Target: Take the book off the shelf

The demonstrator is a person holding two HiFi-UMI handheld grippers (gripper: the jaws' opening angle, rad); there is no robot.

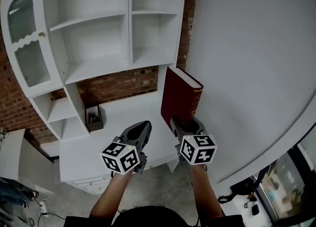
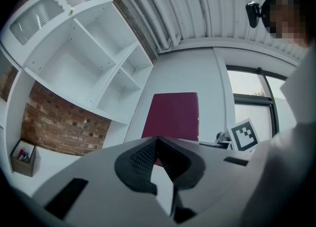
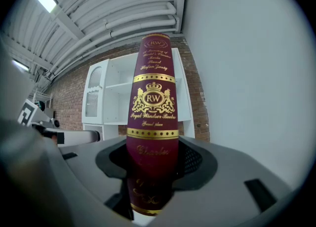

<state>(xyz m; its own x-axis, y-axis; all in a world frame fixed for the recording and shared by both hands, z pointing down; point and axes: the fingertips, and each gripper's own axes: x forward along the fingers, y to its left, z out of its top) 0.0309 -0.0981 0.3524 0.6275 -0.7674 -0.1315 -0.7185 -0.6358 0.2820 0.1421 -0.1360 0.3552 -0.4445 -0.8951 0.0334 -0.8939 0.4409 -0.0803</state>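
A dark red hardback book [image 1: 180, 97] with gold lettering on its spine [image 3: 154, 112] stands upright in my right gripper [image 1: 185, 123], clear of the white shelf unit [image 1: 98, 38]. The right jaws are shut on the book's lower end, one on each cover. My left gripper [image 1: 142, 127] hovers a little to the book's left, shut and holding nothing. Its tips meet in the left gripper view [image 2: 158, 139], with the book's red cover [image 2: 173, 115] just beyond them. The shelf compartments that show are bare.
The shelf unit has a glass-fronted door [image 1: 24, 38] at its left and a white ledge [image 1: 123, 112] below, against a brick wall [image 1: 118, 85]. A small dark box of pens [image 1: 93, 117] sits on the ledge. A plain white wall [image 1: 247, 73] rises on the right.
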